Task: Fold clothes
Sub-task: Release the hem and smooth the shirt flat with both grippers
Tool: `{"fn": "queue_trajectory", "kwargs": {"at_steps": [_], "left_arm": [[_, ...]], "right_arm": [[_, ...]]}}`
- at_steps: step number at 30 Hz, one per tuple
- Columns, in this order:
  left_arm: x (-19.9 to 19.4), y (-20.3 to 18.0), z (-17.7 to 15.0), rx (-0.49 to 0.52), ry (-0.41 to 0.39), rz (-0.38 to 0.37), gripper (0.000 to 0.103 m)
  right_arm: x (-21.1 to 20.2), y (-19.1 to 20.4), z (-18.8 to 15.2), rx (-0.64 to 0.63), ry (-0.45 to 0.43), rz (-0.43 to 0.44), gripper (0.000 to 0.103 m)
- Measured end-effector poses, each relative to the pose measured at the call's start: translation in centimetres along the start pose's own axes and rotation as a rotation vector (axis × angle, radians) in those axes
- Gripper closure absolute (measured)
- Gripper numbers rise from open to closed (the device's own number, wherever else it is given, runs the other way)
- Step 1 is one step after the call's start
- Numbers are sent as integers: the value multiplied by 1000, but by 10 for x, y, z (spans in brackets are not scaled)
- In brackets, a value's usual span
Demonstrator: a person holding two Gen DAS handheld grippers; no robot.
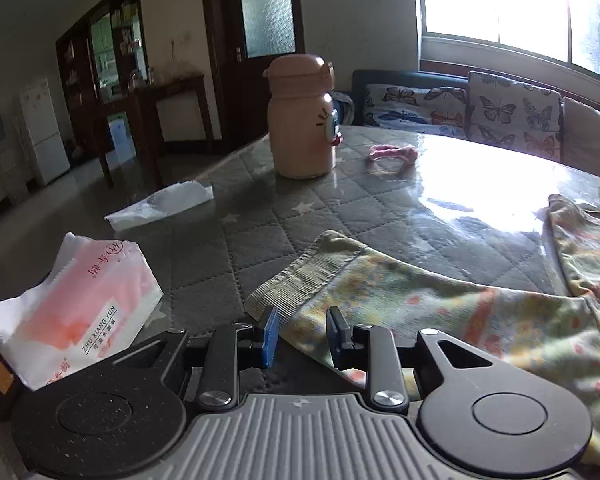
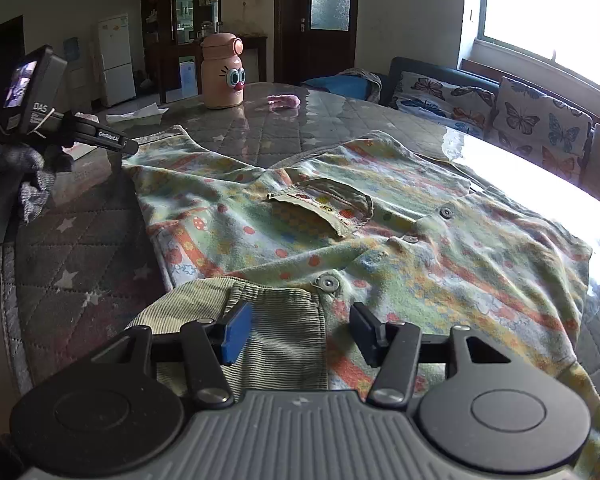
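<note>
A child's patterned green shirt (image 2: pixel 380 232) with snap buttons lies spread on the quilted table (image 2: pixel 80 264). One sleeve (image 1: pixel 420 304) with a ribbed cuff (image 1: pixel 300 276) stretches left in the left wrist view. My left gripper (image 1: pixel 302 336) is open, its blue pads either side of the sleeve edge near the cuff. My right gripper (image 2: pixel 296 334) is open over the other ribbed cuff (image 2: pixel 260 320), which lies folded over the shirt's lower front. The left gripper's body (image 2: pixel 60 128) shows at the left in the right wrist view, above the far sleeve.
A pink cartoon bottle (image 1: pixel 302 120) and a pink hair tie (image 1: pixel 392 153) stand on the far table. A tissue pack (image 1: pixel 76 312) lies left of my left gripper, loose tissue (image 1: pixel 160 206) beyond it. A sofa with butterfly cushions (image 2: pixel 540 128) runs along the right.
</note>
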State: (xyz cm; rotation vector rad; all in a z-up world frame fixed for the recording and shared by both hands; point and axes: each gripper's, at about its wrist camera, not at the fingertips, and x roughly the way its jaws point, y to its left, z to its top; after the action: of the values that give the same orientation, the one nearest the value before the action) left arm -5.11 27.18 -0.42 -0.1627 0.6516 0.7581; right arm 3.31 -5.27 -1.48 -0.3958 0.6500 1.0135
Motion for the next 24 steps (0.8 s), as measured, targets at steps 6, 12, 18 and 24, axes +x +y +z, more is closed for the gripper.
{"fn": "queue_trajectory", "kwargs": {"at_steps": [6, 12, 18, 24], "left_arm": [[18, 2, 7, 22, -1, 28, 81], [30, -8, 11, 108, -19, 102, 98], [19, 9, 15, -2, -15, 14, 94], [12, 10, 12, -43, -15, -29, 63]], "right_arm": [[1, -2, 0, 11, 2, 2, 46], [2, -5, -1, 24, 0, 5, 42], [2, -5, -1, 23, 0, 5, 42], [2, -3, 0, 17, 0, 1, 42]]}}
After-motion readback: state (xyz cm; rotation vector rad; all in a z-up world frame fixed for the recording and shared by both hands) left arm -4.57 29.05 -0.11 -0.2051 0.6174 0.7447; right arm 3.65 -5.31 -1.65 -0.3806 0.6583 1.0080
